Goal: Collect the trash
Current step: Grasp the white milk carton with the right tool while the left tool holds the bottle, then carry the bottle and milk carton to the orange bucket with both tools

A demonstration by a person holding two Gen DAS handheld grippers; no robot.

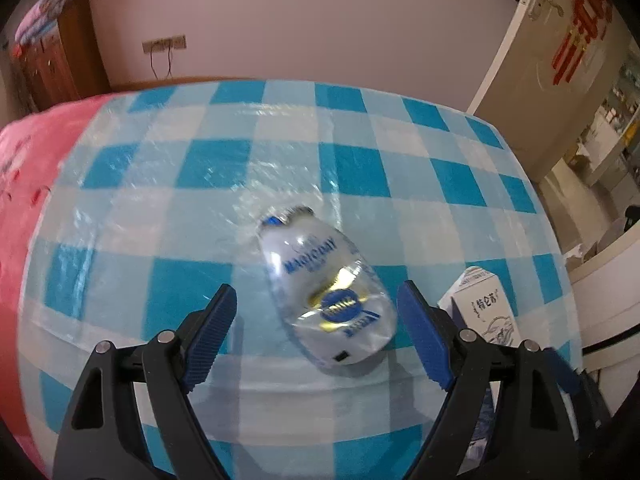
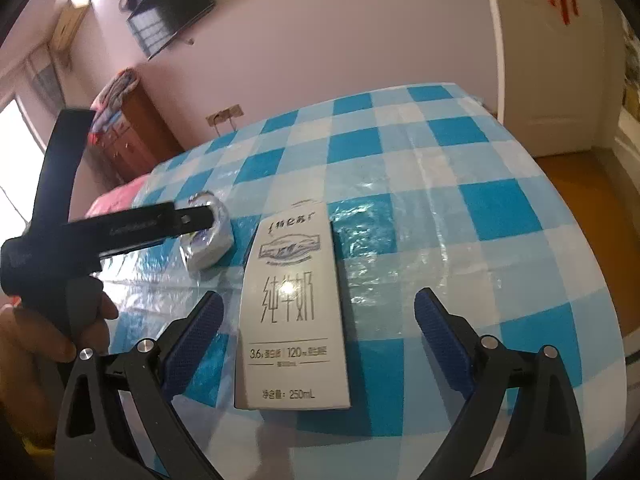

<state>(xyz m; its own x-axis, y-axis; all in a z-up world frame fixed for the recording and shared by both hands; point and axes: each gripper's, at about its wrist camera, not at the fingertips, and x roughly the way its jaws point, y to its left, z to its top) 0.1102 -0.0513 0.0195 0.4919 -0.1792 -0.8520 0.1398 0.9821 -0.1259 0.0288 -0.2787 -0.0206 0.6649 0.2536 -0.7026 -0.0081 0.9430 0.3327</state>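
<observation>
Blue-and-white checked plastic covers the table (image 1: 360, 168), which stands near a pale wall with a wooden cabinet (image 1: 52, 64) in the far corner. On the table lies a crushed white can (image 1: 324, 288) with blue lettering and a blue-and-gold round logo, its opened top turned away from the camera. It rests on its side between the spread jaws of the left gripper (image 1: 316, 336), whose blue pads stand clear of it on both sides. Just to its right a white milk carton (image 2: 292, 312) lies flat, printed face up, bearing grey characters. The right gripper (image 2: 320, 344) hangs over the carton with jaws released, apart from its sides. Only the right wrist view shows a hand (image 2: 60, 332) on the left tool's handle and a wall-mounted screen (image 2: 172, 4); the left view shows just a corner of the carton.
</observation>
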